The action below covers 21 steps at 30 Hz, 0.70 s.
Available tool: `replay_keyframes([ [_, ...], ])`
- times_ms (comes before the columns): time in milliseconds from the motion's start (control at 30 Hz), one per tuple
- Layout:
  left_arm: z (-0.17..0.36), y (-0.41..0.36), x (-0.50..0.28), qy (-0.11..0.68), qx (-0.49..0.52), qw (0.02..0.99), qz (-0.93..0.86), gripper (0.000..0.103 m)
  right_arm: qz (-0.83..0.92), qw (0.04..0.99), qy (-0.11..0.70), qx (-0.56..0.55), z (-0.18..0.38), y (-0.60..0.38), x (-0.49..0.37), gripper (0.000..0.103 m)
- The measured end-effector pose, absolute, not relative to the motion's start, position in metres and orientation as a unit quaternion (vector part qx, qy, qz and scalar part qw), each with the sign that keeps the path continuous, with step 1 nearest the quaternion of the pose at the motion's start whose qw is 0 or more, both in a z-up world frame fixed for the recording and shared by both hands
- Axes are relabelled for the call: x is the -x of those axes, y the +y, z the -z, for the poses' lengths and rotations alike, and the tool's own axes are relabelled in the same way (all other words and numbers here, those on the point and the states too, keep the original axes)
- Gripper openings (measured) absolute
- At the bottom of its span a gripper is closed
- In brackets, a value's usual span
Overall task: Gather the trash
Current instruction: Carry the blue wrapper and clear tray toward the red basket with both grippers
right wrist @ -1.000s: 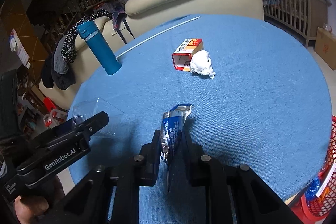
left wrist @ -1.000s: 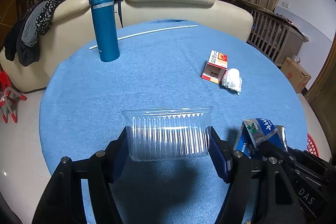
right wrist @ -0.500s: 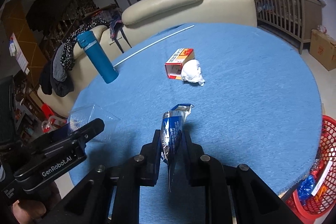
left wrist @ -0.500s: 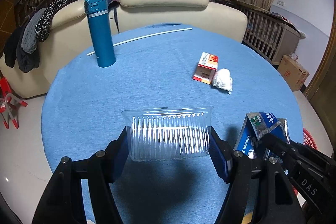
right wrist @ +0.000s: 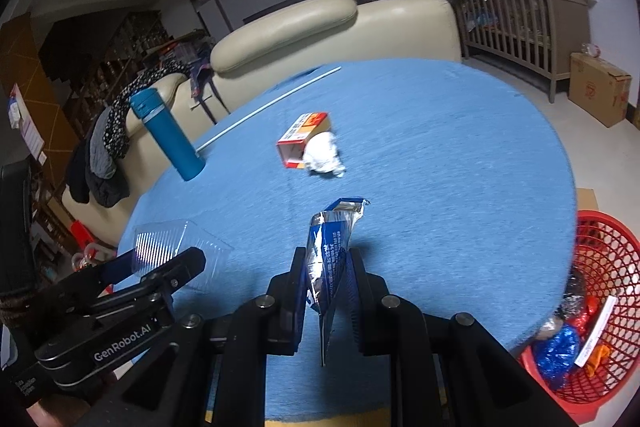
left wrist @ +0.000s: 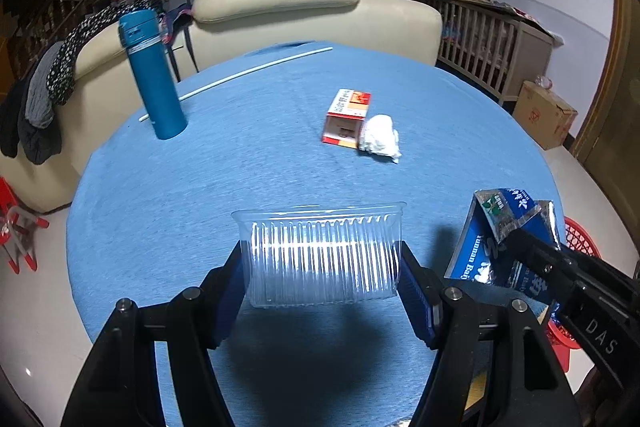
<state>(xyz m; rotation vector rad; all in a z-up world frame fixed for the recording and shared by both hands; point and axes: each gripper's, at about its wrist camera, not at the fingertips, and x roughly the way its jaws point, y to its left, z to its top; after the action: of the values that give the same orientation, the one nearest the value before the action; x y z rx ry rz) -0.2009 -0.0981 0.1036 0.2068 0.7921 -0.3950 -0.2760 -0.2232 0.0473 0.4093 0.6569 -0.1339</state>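
My left gripper is shut on a clear ribbed plastic container, held above the near part of the round blue table. My right gripper is shut on a flattened blue and silver snack bag, which also shows in the left wrist view. A small red and orange carton lies on its side mid-table with a crumpled white tissue touching it. A red mesh trash basket with some trash inside stands on the floor at the table's right edge.
A tall teal flask stands upright at the far left of the table. A thin white rod lies along the far edge. A cream sofa is behind the table. A cardboard box sits on the floor at right.
Both grippers have risen and drawn back with their loads, so more of the table and the red basket have come into view. The objects on the table have not moved.
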Motion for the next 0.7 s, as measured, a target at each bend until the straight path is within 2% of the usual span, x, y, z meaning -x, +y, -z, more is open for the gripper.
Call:
replay_keyframes([
  [700, -0.107, -0.177, 0.238, 0.367, -0.161, 0.881, 0.251, 0.071, 0.163, 0.921, 0.289, -0.203, -0.043, -0.292, 0.333, 0.020],
])
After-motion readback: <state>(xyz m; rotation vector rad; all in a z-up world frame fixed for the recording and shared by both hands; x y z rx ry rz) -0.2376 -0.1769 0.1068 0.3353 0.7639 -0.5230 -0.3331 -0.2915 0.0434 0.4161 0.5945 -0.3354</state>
